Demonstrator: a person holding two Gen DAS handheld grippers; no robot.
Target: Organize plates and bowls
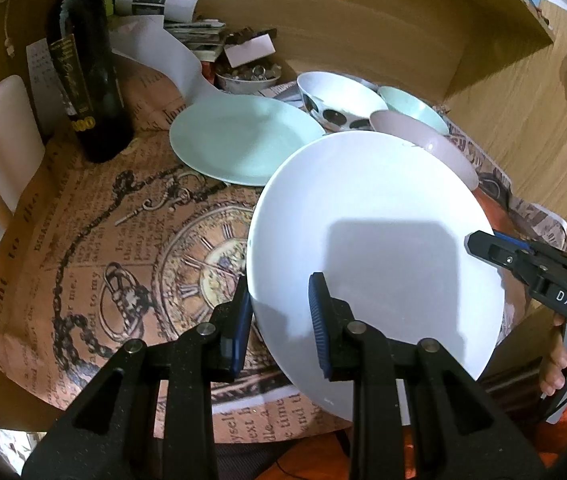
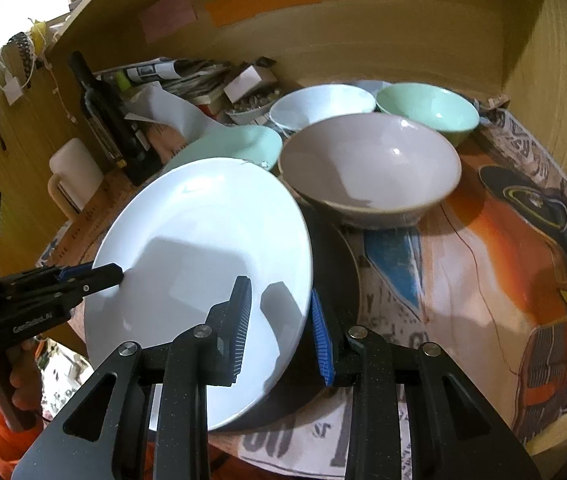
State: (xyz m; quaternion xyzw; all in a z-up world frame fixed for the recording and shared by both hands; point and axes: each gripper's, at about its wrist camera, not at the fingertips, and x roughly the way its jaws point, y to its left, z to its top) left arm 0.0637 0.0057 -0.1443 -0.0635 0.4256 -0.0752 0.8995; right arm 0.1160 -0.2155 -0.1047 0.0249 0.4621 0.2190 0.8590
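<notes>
Clearly both tongs are clamped on the same white plate [image 1: 375, 264]: the left gripper [image 1: 281, 320] pinches its left rim between blue ribbed pads, and the right gripper [image 2: 281, 328] bites the opposite rim, one pad on the plate's face and one behind the edge. Held between them, the plate is off the printed paper table cover [image 1: 83, 280], tilted, its face turned up toward the cameras and its far edge leaning away toward the crockery beyond. Being round, it has no real long axis; the line that matters runs rim to rim between the two tongs. Just beyond its far edge stands a mauve bowl [image 2: 371, 164], and to the left of that lies a mint-green plate [image 1: 243, 136], flat on the table. Farther out are a white bowl with black spots [image 1: 335, 100] and a mint-green bowl [image 2: 427, 110]. Judging by this spread, sorting has barely begun: nothing is stacked yet, and the white plate probably belongs with the green one, with the bowls left to nest.
</notes>
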